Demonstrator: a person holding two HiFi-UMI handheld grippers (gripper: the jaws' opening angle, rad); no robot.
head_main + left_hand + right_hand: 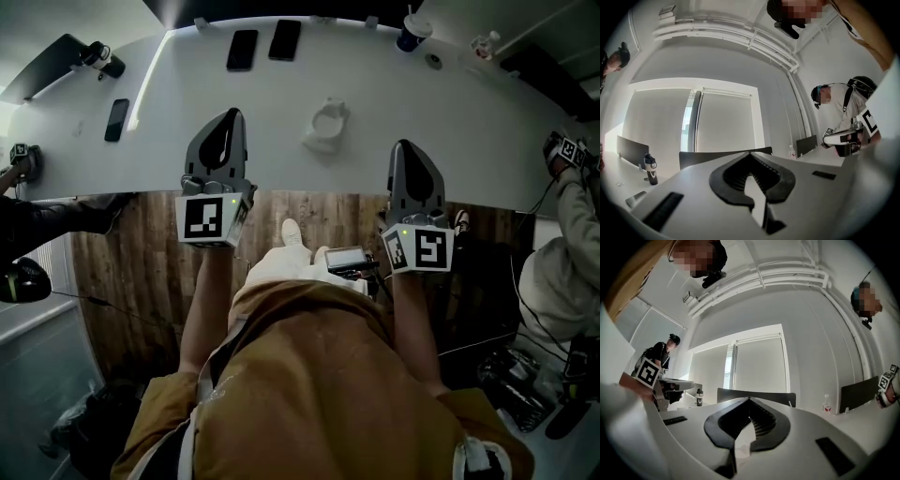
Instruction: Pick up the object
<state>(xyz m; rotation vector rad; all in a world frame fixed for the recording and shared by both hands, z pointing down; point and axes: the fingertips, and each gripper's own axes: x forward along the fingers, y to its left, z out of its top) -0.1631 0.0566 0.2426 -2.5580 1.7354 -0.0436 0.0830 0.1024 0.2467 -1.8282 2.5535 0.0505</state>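
- Two grey two-jaw grippers hang level at the near edge of the long white table (487, 141), both pointing out across it. The small white rounded object with a ring-shaped opening (326, 124) lies on the tabletop ahead of them, in the gap between their lines.
- From the left gripper (229, 116) the white rounded object sits ahead and off to the right. From the right gripper (411, 146) it sits ahead and off to the left. Neither is clearly the nearer.
- Its longer line seems to run away from the person, slanting slightly right, though that is hard to be sure of from above.
- Both grippers have their jaws closed tip to tip with nothing between them, so, in my judgement, whichever one goes for the object must spread its jaws before it arrives.
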